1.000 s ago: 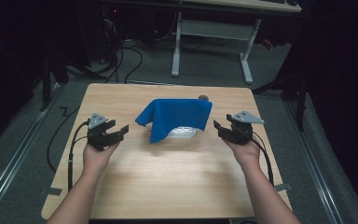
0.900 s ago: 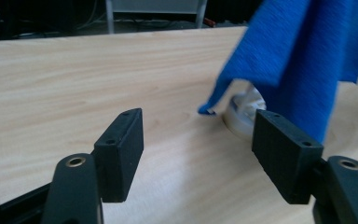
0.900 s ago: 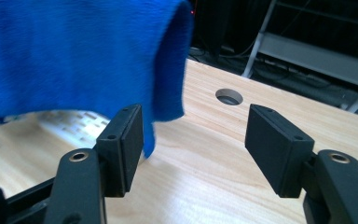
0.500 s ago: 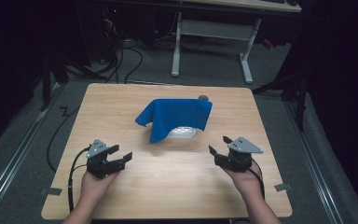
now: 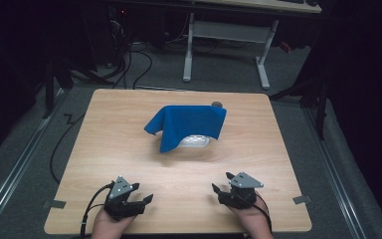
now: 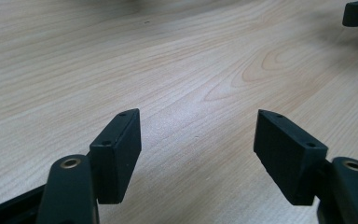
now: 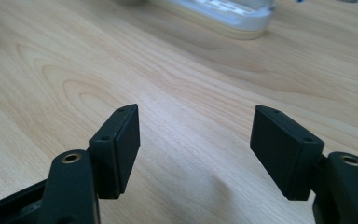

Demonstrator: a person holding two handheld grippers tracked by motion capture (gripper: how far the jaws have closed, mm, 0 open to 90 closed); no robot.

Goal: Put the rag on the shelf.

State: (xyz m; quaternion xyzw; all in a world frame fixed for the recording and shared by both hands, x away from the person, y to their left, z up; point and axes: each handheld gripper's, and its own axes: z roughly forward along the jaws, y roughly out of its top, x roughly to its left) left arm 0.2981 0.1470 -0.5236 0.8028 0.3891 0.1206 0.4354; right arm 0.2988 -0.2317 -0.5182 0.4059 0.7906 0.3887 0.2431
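1. Left gripper (image 5: pixel 144 200): held in the person's left hand (image 5: pixel 110 225) at about 7 o'clock on the table (image 5: pixel 104 144), near the near edge. Its jaws stand wide apart with bare wood between them; nothing is held. A black cable (image 5: pixel 90 211) trails from it toward the near edge.
2. Table: pale wood-grain top, rectangular with rounded corners, smooth and matt. In the left gripper view the grain runs in long bands with an oval figure toward 2 o'clock.
3. Blue cloth (image 5: pixel 186 124): at table centre, toward 12 o'clock from both grippers and well apart from them. Soft, draped in folds, one corner hanging down on its left side. It covers most of a white container (image 5: pixel 195 141), whose pale rim shows beneath the near edge.
4. Small dark round object (image 5: pixel 217 104): just behind the cloth's far right corner; too small to identify.
5. Right gripper (image 5: pixel 218 191): in the right hand (image 5: pixel 251 219) at about 5 o'clock. Jaws spread wide, gripping nothing. Its view shows the container's white ribbed edge (image 7: pixel 233 16) ahead, unobstructed.
6. Beyond the table: grey floor, loose cables (image 5: pixel 139 59) and a white desk frame (image 5: pixel 229 35).
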